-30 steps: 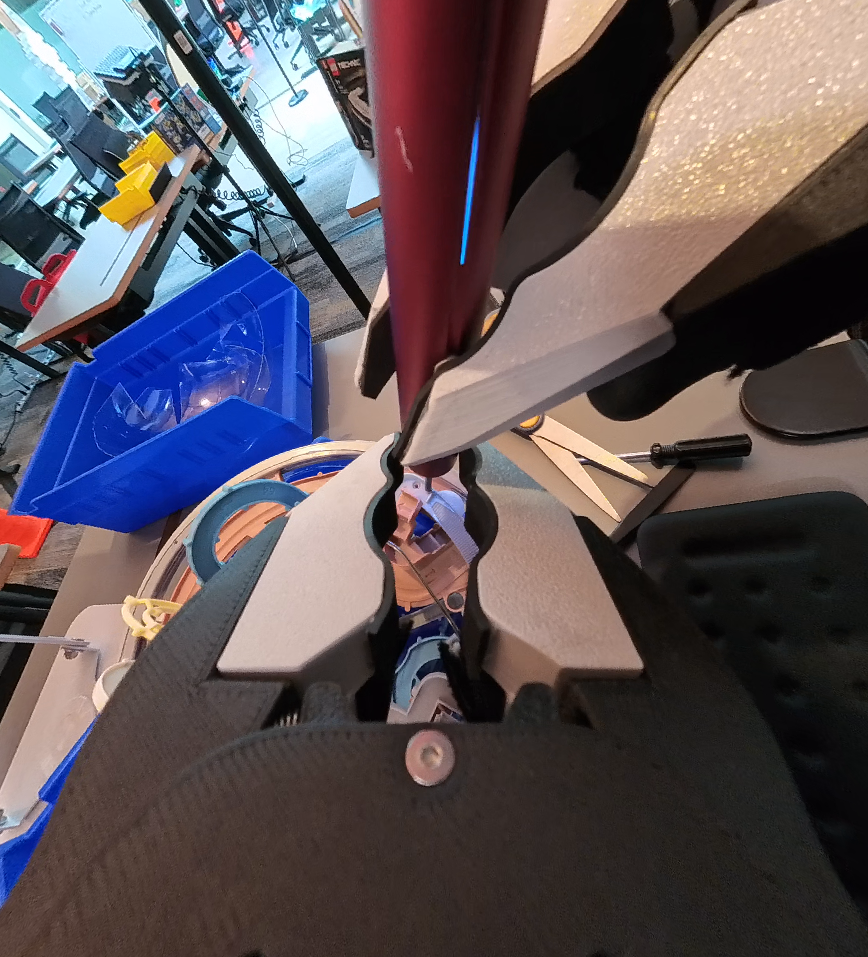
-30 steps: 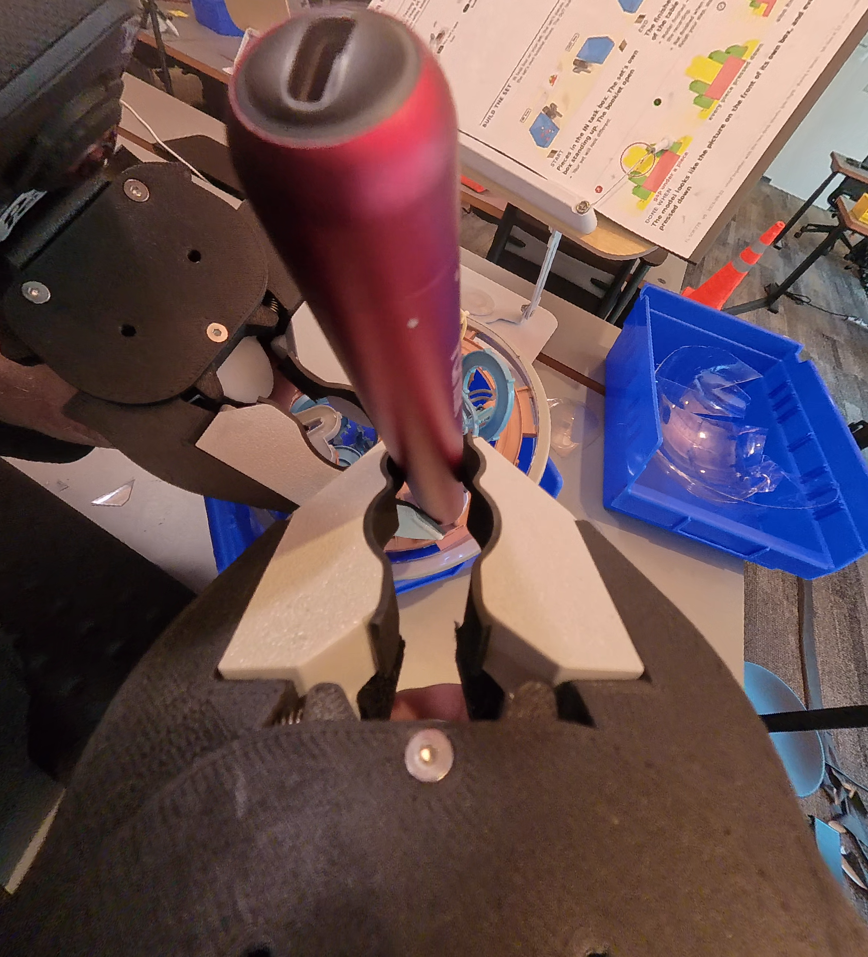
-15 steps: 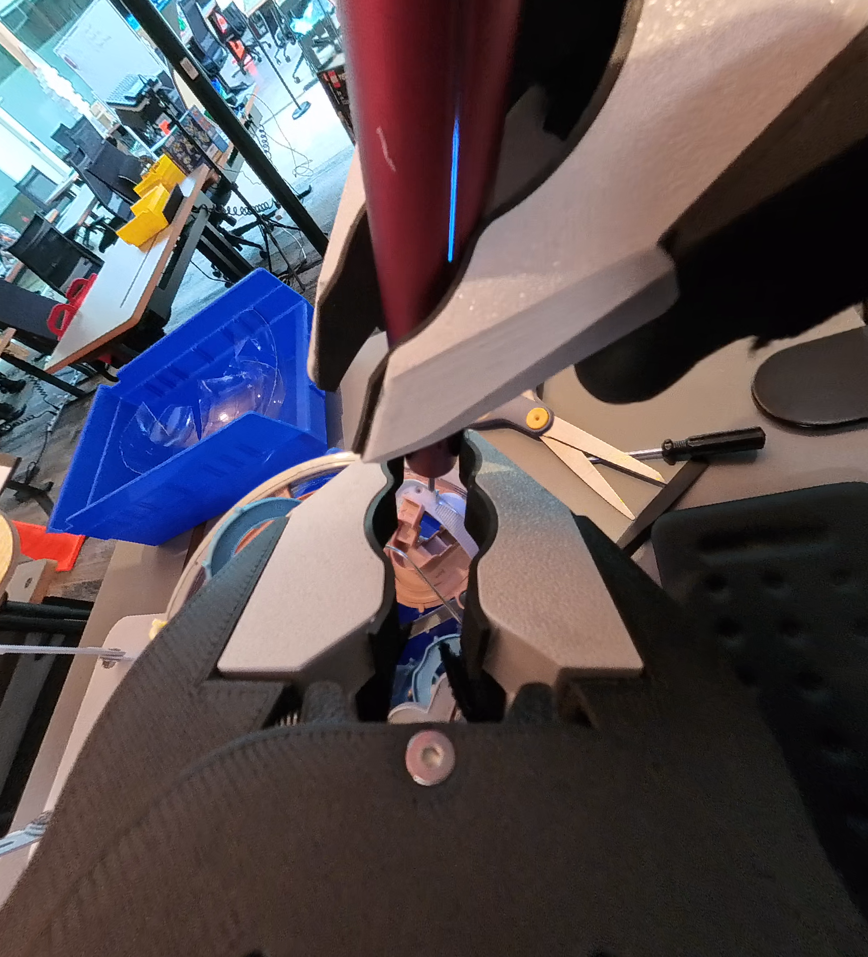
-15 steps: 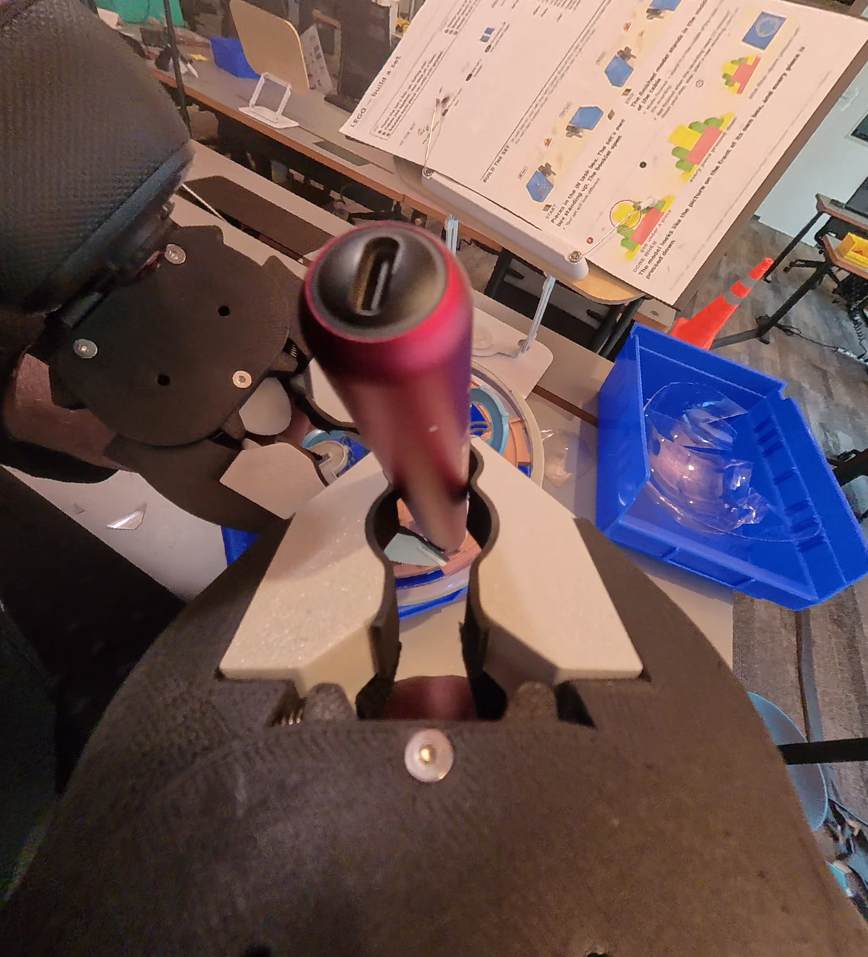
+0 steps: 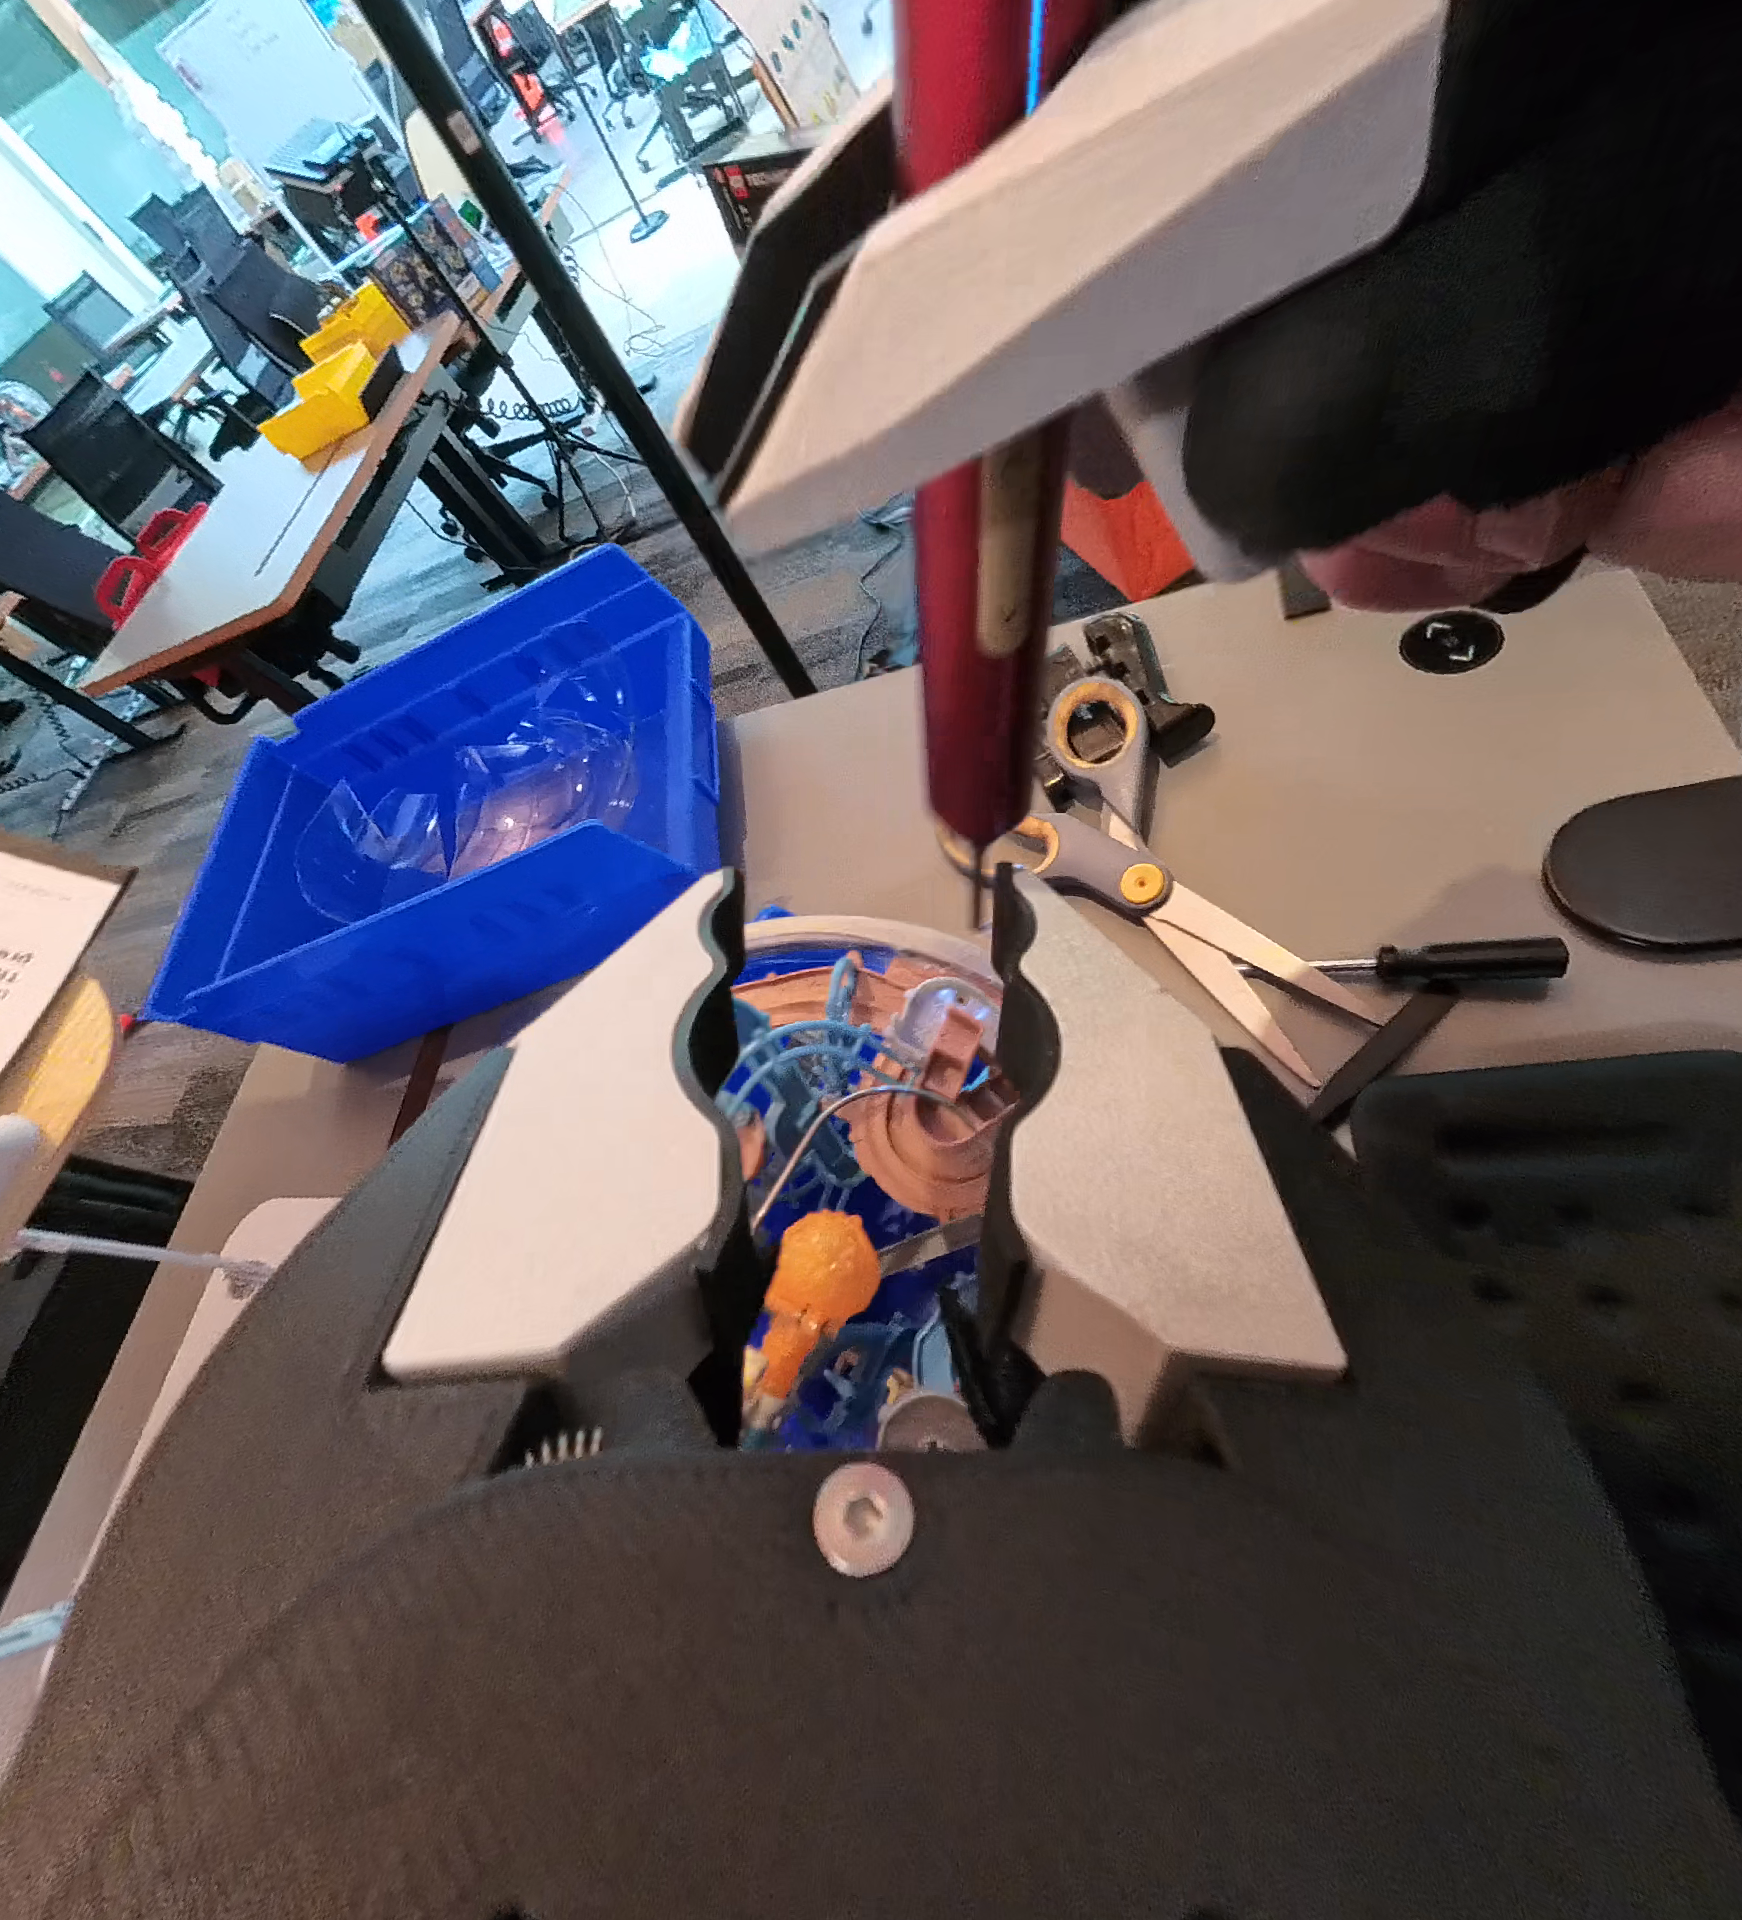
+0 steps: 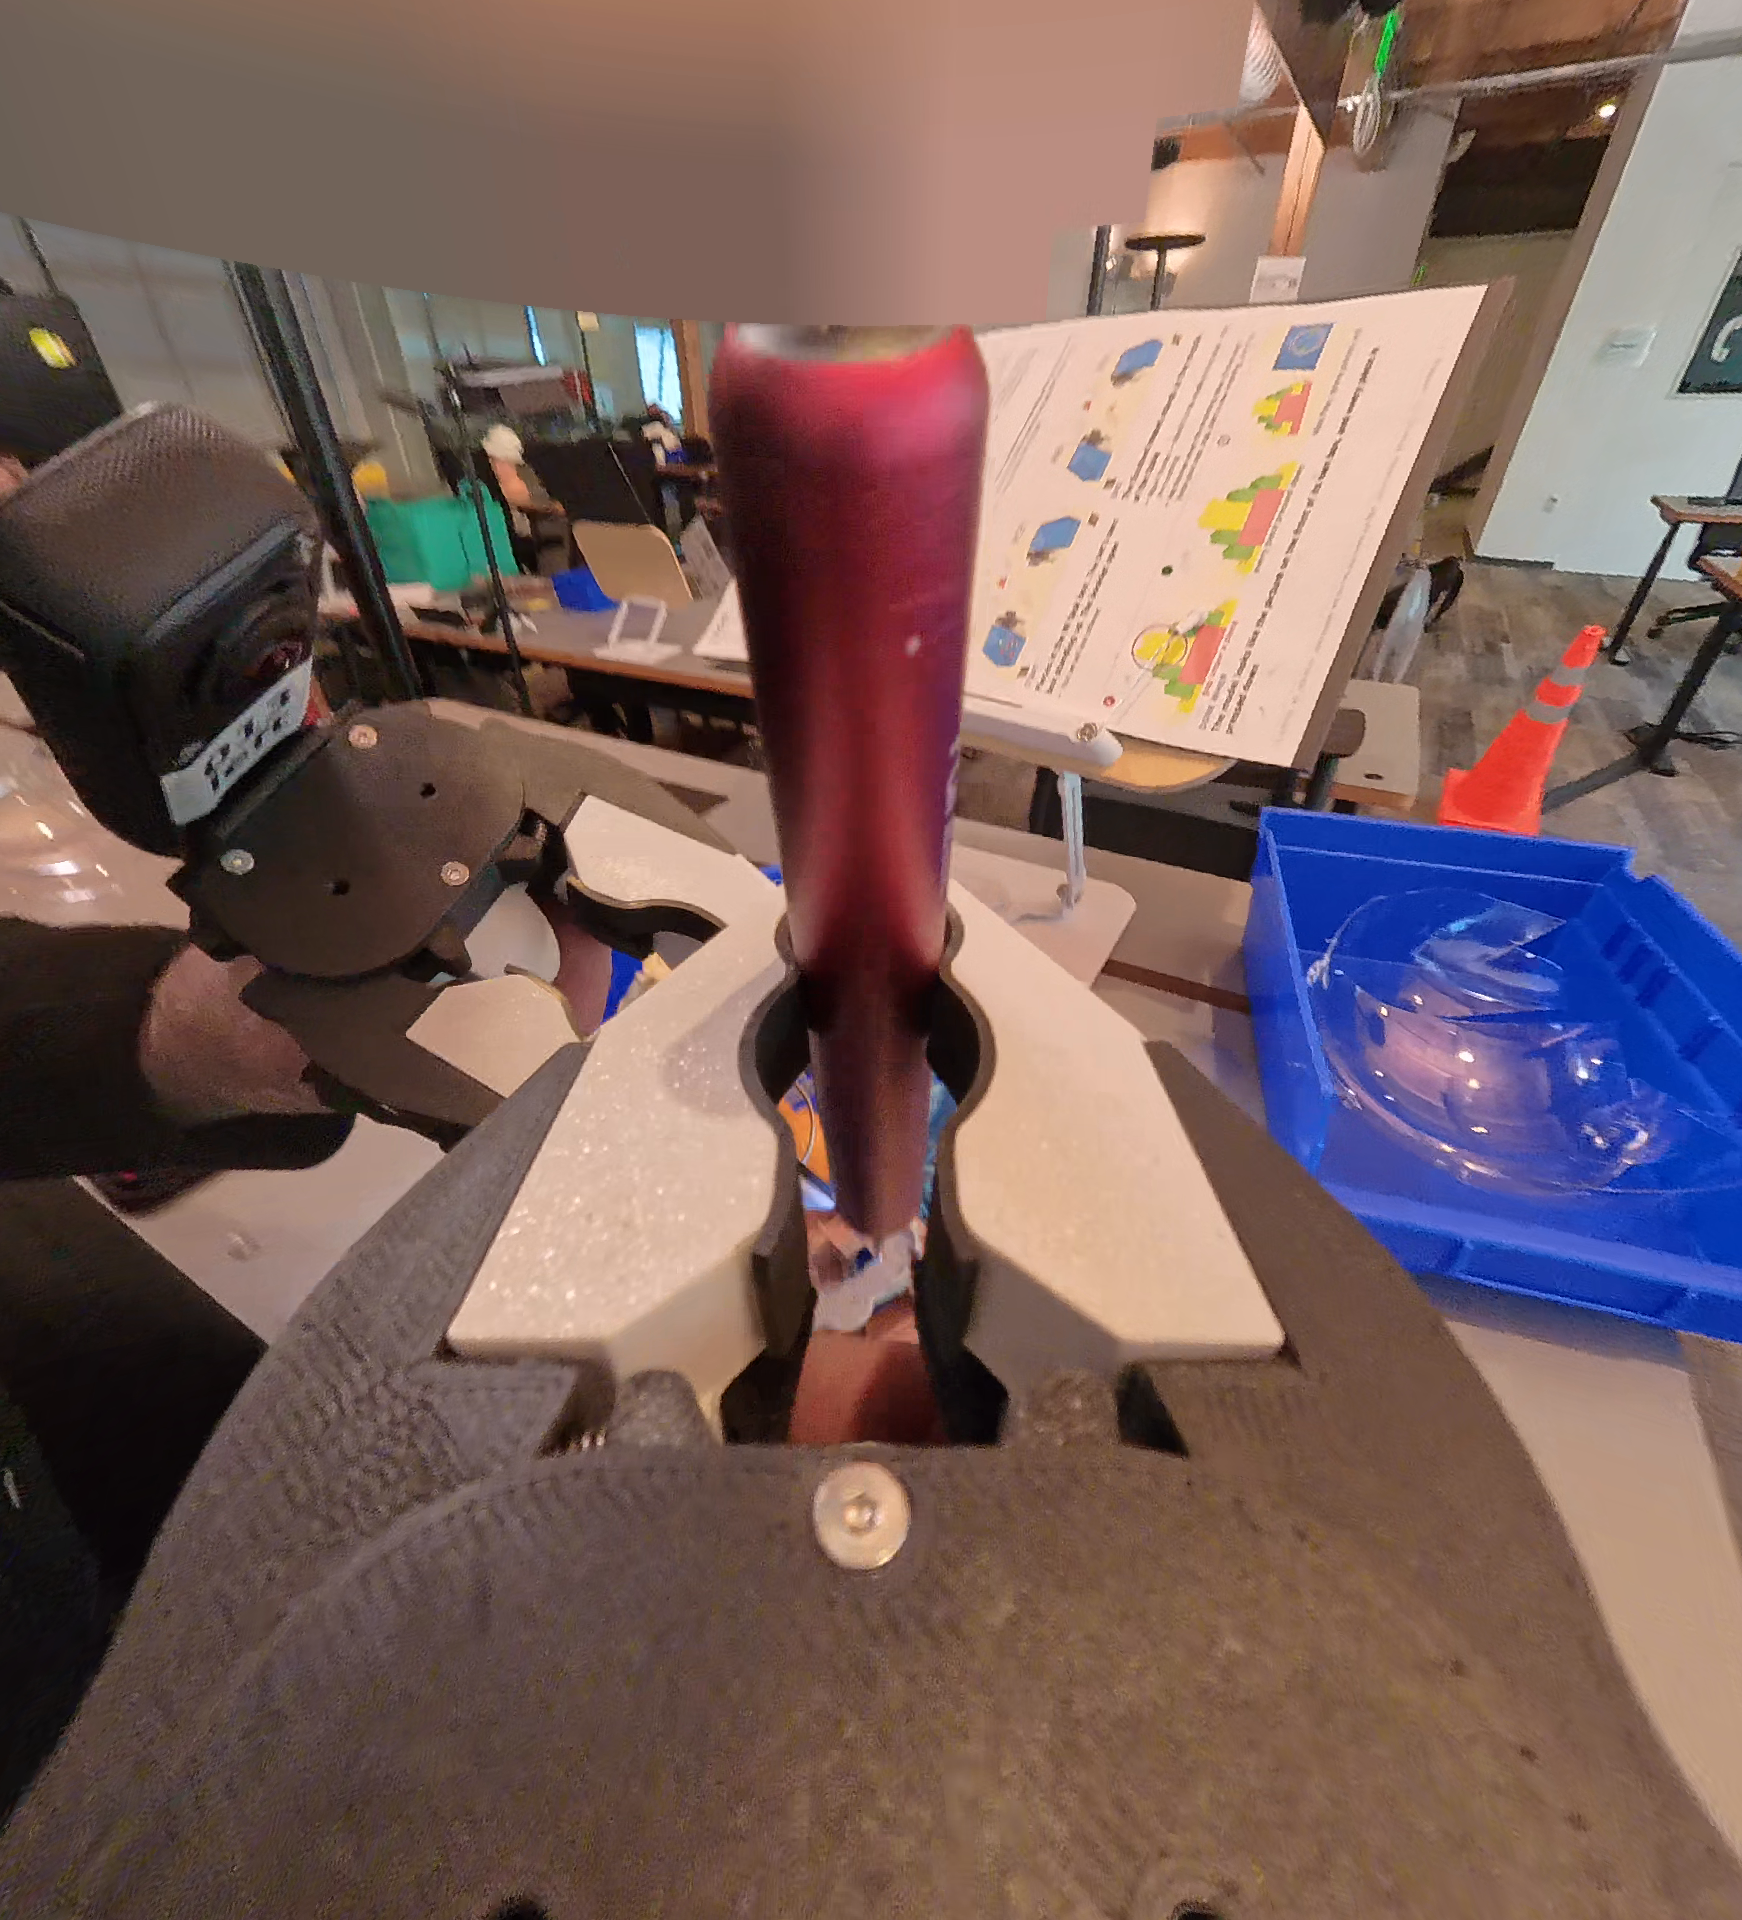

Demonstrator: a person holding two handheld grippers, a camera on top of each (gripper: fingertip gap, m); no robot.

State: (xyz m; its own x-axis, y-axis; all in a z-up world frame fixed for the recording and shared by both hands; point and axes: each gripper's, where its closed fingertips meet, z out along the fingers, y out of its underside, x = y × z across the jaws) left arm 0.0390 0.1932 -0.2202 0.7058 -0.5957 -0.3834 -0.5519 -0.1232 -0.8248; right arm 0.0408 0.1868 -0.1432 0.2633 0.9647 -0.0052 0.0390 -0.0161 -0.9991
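A: Left gripper [image 5: 862, 1039] has spread its jaws since a second ago — nothing between them, round blue-and-tan model [image 5: 908, 1101] sits below.
B: Right gripper [image 6: 862, 1039]?
A: Clamped on the red screwdriver [image 6: 851, 727], upright, tip just over the model. Blue bin [image 5: 451, 842] sits left; scissors [image 5: 1147, 894] right.

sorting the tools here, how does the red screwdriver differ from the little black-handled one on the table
The red screwdriver is clamped upright in the right gripper, tip down over the toy parts; the black-handled screwdriver lies flat on the table near the scissors, untouched. The red one has a thick, long metallic body; the black one looks thinner and shorter. Both end in a thin metal shaft.
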